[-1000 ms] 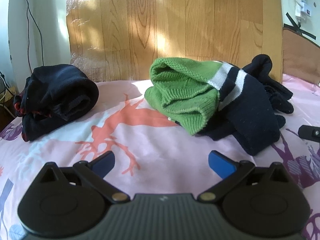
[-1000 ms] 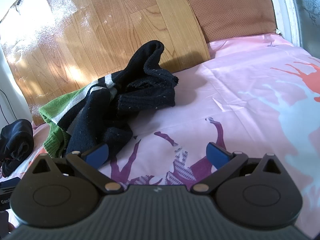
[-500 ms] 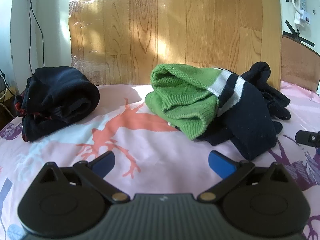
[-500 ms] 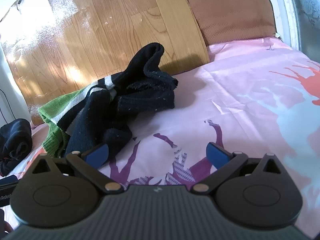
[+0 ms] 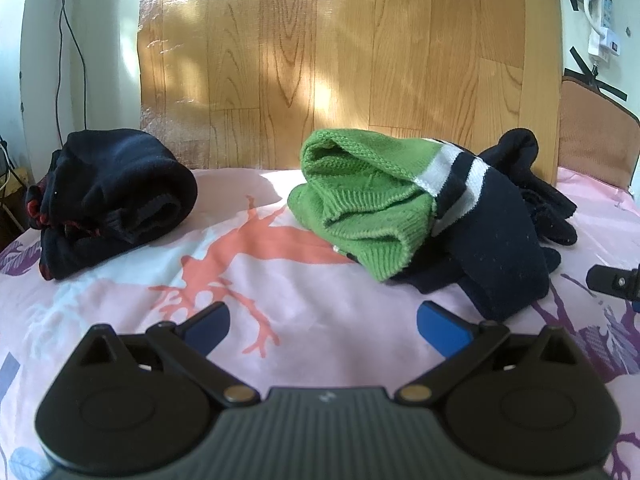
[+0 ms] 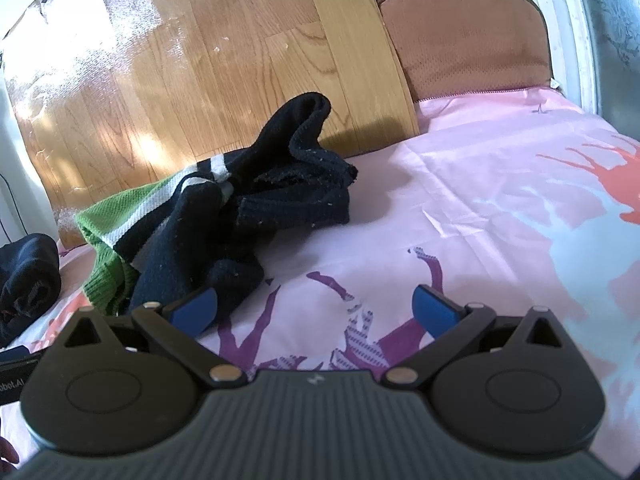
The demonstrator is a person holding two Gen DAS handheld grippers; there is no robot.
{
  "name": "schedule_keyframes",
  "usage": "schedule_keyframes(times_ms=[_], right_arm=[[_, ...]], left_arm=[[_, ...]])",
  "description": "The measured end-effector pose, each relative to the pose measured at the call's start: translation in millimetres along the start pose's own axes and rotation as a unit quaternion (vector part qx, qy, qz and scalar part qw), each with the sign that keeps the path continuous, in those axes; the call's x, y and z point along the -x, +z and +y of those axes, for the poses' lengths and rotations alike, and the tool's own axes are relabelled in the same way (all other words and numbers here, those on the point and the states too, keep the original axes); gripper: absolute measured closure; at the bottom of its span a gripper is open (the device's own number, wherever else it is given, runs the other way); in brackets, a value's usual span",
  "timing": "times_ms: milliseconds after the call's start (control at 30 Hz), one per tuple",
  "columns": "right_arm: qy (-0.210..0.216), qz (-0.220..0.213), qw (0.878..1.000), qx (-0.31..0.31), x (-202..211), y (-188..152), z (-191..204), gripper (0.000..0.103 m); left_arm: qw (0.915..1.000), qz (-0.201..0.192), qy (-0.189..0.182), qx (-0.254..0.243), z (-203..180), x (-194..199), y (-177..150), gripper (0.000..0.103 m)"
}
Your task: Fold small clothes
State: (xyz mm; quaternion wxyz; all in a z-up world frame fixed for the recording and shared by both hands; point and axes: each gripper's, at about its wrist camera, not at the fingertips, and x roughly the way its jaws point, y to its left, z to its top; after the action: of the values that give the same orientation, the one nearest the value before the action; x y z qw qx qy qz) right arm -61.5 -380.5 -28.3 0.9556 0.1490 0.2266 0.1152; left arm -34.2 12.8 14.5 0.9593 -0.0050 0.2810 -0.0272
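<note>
Hovering with left gripper [image 5: 322, 322] and right gripper [image 6: 314, 306] both spread wide and empty, we risk snagging two layers of the crumpled green-and-navy knit sweater [image 5: 404, 216] at once

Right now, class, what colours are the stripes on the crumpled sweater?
White and navy stripes between the sweater's green and navy parts, clearest in the left wrist view.

We see strong daylight in both views, falling in dappled patches on the wooden board [image 5: 344, 60], with white glare at its upper left in the right wrist view [image 6: 92, 12]. The dark knit clothes [image 6: 280, 196] cast a soft shadow on the pink bed sheet [image 6: 460, 200]. Fisheye curvature bends the board's edges, corners darken, and focus stays fairly sharp.
</note>
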Motion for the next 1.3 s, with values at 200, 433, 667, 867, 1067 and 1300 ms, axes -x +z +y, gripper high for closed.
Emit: schedule_keyframes(times_ms=[200,433,667,867,1067,1300], right_arm=[[-0.002,-0.004,1.000,0.000,1.0,0.4,0.0,0.000],[-0.003,-0.005,1.000,0.002,1.7,0.1,0.9,0.001],[-0.002,-0.007,1.000,0.001,1.7,0.3,1.1,0.002],[-0.002,-0.008,1.000,0.001,2.0,0.6,1.4,0.002],[-0.002,-0.008,1.000,0.002,2.5,0.4,1.3,0.003],[-0.002,-0.008,1.000,0.003,2.5,0.3,1.2,0.004]], left_arm=[[1.0000,0.000,-0.001,0.002,0.4,0.1,0.1,0.000],[1.0000,0.000,-0.001,0.002,0.5,0.0,0.1,0.000],[1.0000,0.000,-0.001,0.003,0.9,0.2,0.5,0.000],[1.0000,-0.001,-0.002,0.005,1.9,0.5,1.6,0.000],[1.0000,-0.001,-0.002,0.005,2.1,0.5,1.5,0.000],[0.9999,-0.002,-0.002,0.010,2.6,1.1,2.2,0.000]])
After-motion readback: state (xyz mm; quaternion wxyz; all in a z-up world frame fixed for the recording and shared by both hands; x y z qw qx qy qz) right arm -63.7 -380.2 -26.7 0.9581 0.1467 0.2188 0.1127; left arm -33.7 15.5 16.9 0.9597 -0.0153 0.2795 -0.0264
